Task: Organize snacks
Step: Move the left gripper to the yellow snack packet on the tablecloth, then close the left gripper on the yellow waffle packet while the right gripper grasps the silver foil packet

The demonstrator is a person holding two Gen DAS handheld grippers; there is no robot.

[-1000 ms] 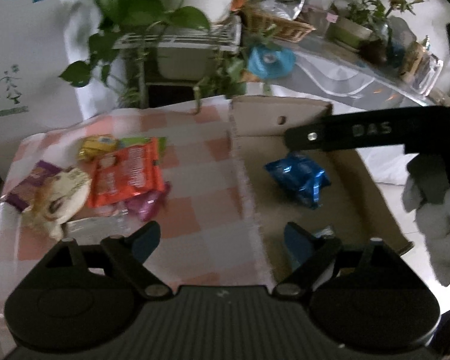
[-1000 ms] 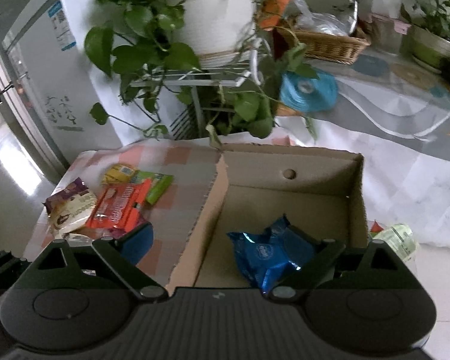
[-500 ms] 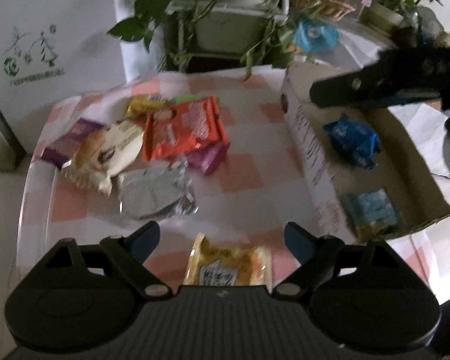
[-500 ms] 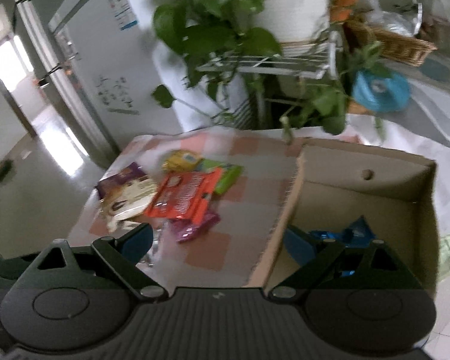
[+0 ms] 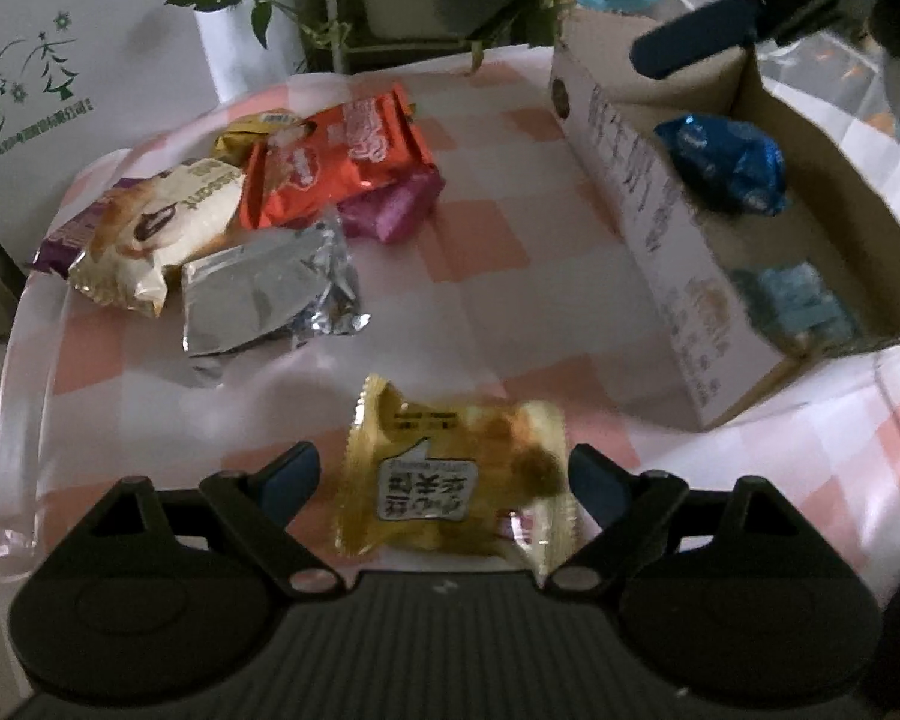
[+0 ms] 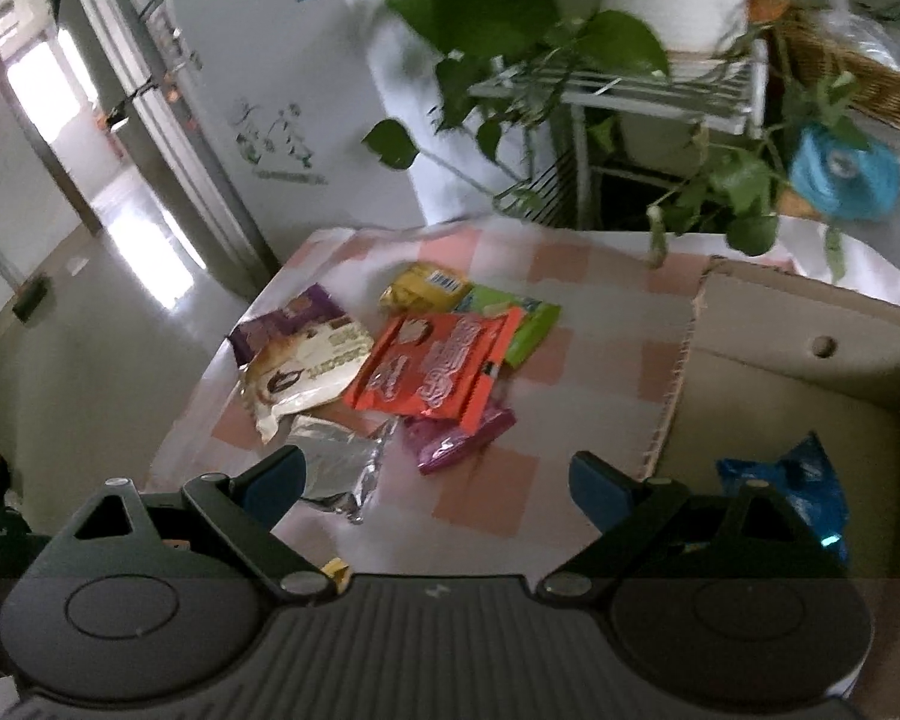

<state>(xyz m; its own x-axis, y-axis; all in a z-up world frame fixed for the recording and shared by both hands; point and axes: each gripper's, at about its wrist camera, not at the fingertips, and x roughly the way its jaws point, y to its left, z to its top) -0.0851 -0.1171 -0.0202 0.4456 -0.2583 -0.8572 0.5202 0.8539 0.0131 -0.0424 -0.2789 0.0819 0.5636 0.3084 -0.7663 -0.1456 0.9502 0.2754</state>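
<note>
Now the left tongs (image 5: 444,474) have swung away from the box (image 5: 648,222) at the tabletop's right edge and hang open around a yellow snack packet (image 5: 456,480) near the front edge, likely next, while the right tongs (image 6: 435,480) hover open and empty.

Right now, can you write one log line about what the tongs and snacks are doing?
left tongs: open around yellow snack pack | right tongs: open, empty | cardboard box: blue snack bag inside

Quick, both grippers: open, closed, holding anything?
Left gripper: open, fingers either side of the yellow plastic snack packet, not gripping.
Right gripper: open, empty.
</note>
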